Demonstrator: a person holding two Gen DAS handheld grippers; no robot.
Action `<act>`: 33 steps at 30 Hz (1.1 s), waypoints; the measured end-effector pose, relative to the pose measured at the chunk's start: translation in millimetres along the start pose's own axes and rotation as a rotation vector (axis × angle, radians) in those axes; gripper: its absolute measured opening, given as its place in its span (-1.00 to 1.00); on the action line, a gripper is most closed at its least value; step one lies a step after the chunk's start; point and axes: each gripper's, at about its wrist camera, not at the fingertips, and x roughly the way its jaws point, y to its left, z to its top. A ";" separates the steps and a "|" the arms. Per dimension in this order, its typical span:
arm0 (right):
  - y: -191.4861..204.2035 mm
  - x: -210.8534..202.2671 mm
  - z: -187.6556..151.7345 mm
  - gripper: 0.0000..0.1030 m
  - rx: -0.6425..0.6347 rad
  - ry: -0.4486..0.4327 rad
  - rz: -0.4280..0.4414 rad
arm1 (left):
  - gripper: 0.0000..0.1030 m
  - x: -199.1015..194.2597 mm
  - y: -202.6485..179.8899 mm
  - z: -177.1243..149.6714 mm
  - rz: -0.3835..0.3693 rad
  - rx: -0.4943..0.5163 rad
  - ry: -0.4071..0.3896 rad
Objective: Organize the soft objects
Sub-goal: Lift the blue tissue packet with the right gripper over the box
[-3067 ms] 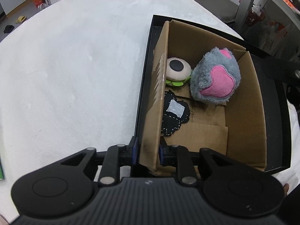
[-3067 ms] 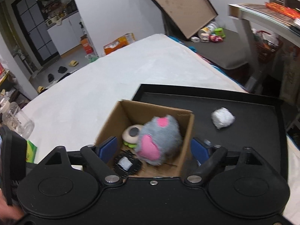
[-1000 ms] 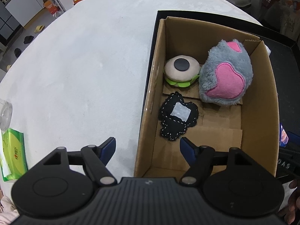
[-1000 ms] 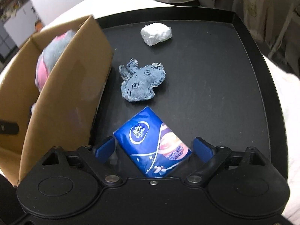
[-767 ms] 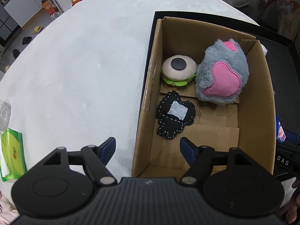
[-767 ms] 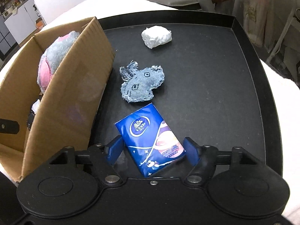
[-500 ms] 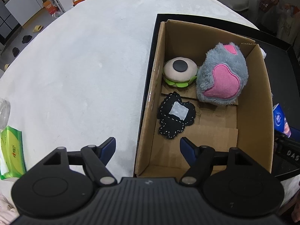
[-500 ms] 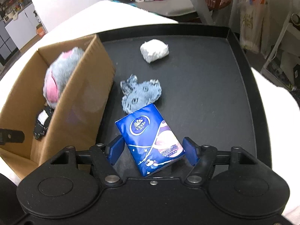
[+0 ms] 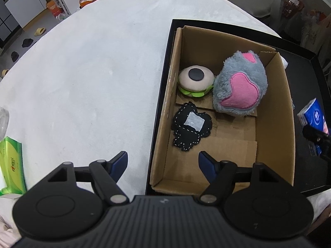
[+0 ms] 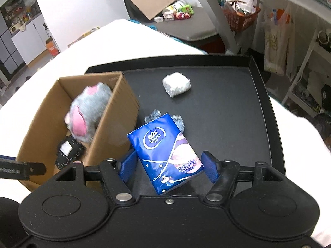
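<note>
My right gripper (image 10: 168,164) is shut on a blue tissue pack (image 10: 165,150) and holds it in the air above the black tray (image 10: 227,124). The pack (image 9: 314,117) also shows at the right edge of the left wrist view. A cardboard box (image 9: 285,124) stands on the tray's left part. It holds a grey plush with a pink heart (image 9: 240,86), a burger-shaped plush (image 9: 195,80) and a black felt toy (image 9: 191,128). My left gripper (image 9: 162,163) hangs open over the box's near left corner. A denim toy (image 10: 154,114) is mostly hidden behind the pack.
A white wad (image 10: 176,83) lies on the tray beyond the denim toy. A green tissue pack (image 9: 10,161) sits on the white table (image 9: 93,82) at the far left. Shelves, bags and clutter stand past the tray's right side.
The right gripper closed on the blue tissue pack and lifted it off the tray. The left gripper released the box wall earlier and has hardly moved since.
</note>
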 end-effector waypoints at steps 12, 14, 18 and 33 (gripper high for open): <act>22.2 -22.3 22.3 0.28 -0.035 -0.049 0.031 | 0.43 -4.9 8.8 -1.7 -0.029 -0.013 -0.018; 26.9 -24.8 24.2 0.28 -0.044 -0.053 0.036 | 0.43 -5.4 10.8 -2.4 -0.036 -0.016 -0.023; 36.5 -29.4 27.4 0.29 -0.060 -0.061 0.048 | 0.43 -5.6 16.2 -4.5 -0.052 -0.027 -0.031; 77.3 -34.5 32.8 0.29 -0.126 -0.073 0.076 | 0.30 0.7 32.1 -13.9 -0.114 -0.048 -0.046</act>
